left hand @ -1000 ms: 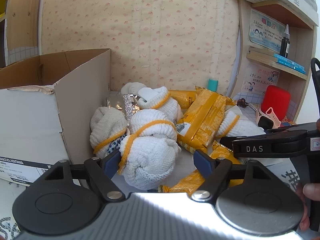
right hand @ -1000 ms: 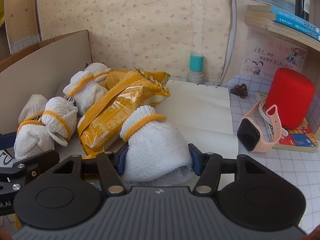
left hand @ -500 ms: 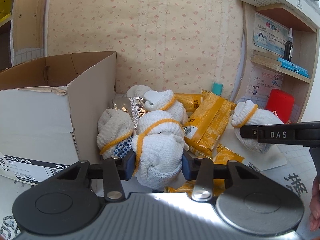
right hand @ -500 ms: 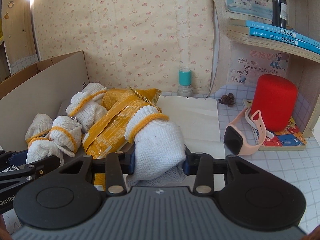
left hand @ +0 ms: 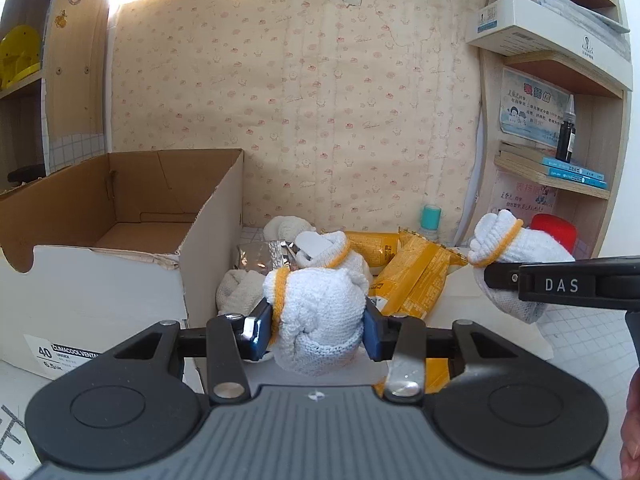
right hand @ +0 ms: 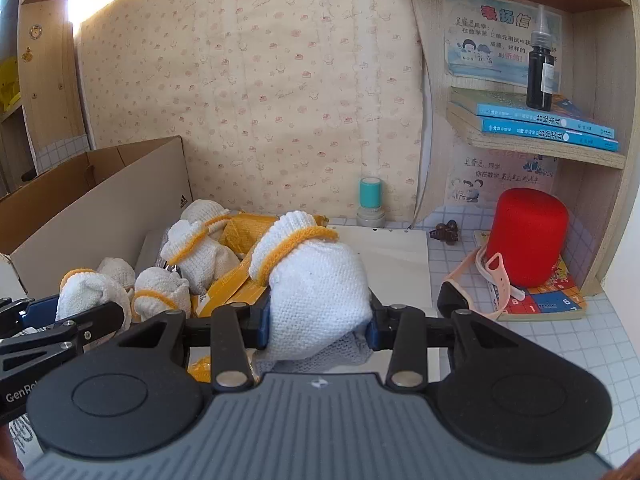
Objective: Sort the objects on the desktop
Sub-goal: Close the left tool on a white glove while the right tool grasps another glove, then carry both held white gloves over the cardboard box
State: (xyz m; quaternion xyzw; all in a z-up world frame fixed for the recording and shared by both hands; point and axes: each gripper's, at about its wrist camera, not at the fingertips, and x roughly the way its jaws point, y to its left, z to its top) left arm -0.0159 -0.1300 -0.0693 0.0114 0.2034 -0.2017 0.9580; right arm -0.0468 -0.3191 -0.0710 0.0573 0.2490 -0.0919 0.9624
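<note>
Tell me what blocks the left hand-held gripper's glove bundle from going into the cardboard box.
Only the cardboard box's near side wall, between the box and the glove bundle held in the left hand-held gripper. The box top is open.

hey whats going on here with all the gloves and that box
A person is sorting a cluttered desk with two handheld claws. The left claw is shut on a rolled white knit glove bundle with an orange cuff, held up beside the open brown cardboard box. The right claw grips a second rolled white glove bundle, also lifted. More glove bundles and yellow snack packets lie piled on the desk next to the box, which looks empty inside.
</note>
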